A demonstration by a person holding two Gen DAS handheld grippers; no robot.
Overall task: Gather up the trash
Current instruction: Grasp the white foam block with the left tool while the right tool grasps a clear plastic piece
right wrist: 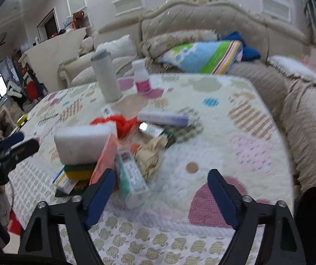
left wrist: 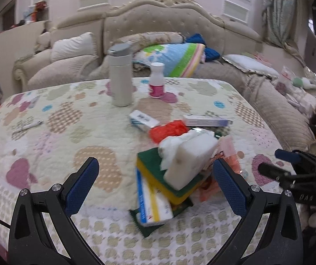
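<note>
Here the left gripper [left wrist: 155, 183] stands with its jaws spread wide, the blue cross-hatched pads [left wrist: 81, 185] gripping nothing; the near end of the trash heap [left wrist: 175, 161] lies in the gap between them, untouched. The right gripper [right wrist: 161, 193] is likewise parted, though less fully, and holds nothing: between its textured blue pads [right wrist: 100, 195] lies only the quilted table cover [right wrist: 235, 114], with a small teal-and-white carton [right wrist: 132, 176] just inside its left finger.

The heap is a loose stack. Lowest is a flat white box with blue and yellow stripes [left wrist: 153, 203]; on it a scouring sponge [left wrist: 158, 172], green fibre over yellow foam; on top a thick white foam block [left wrist: 191, 154] with rounded edges, tilted, and crumpled white tissue [left wrist: 171, 148] against it. A crinkled red plastic bag [left wrist: 169, 129] lies just behind, an orange-pink packet [right wrist: 104, 161] leans on the block's side, and a wad of beige paper [right wrist: 150, 156] sits beside the carton. Farther back lie a long white and lilac box [left wrist: 206, 120] and a small blue-and-white box [left wrist: 143, 120].

Beyond stand a tall matt white flask with a grey lid [left wrist: 120, 75] and a squat white bottle with a pink label [left wrist: 156, 80], both upright. A pen [left wrist: 28, 125] lies well apart to the left. Behind the table runs a tufted beige sofa [left wrist: 158, 22] heaped with cushions.
</note>
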